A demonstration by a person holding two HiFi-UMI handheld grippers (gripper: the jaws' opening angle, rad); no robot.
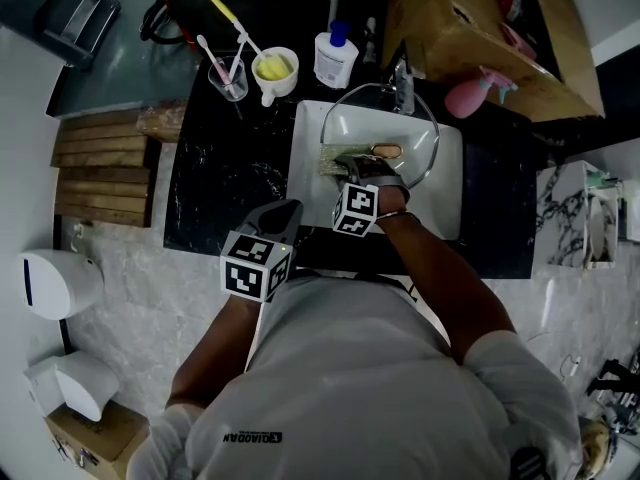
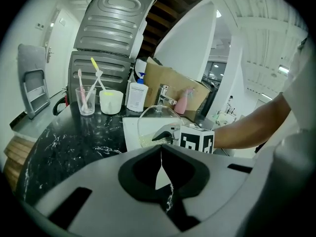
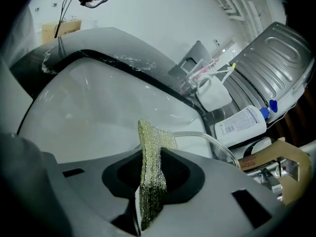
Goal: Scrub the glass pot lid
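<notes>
The glass pot lid [image 1: 398, 126] stands tilted in the white sink [image 1: 305, 133], its metal rim arcing below the tap. My right gripper [image 1: 360, 162] is down in the basin against the lid's near side, shut on a yellow-green scouring cloth [image 1: 335, 158]. In the right gripper view the cloth [image 3: 150, 169] stands up between the jaws and the lid's rim [image 3: 213, 140] curves just beyond. My left gripper [image 1: 287, 210] hovers over the counter's front edge, left of the sink, shut on nothing. The left gripper view shows its jaws [image 2: 160, 153] closed, with the lid [image 2: 157, 117] ahead.
Behind the sink are a tap [image 1: 403, 83], a soap bottle [image 1: 335, 58], a white mug [image 1: 276, 71], a glass with toothbrushes [image 1: 228, 76], a pink spray bottle [image 1: 468, 94] and a cardboard box [image 1: 470, 28]. Wooden slats [image 1: 100, 168] lie left of the black counter [image 1: 225, 178].
</notes>
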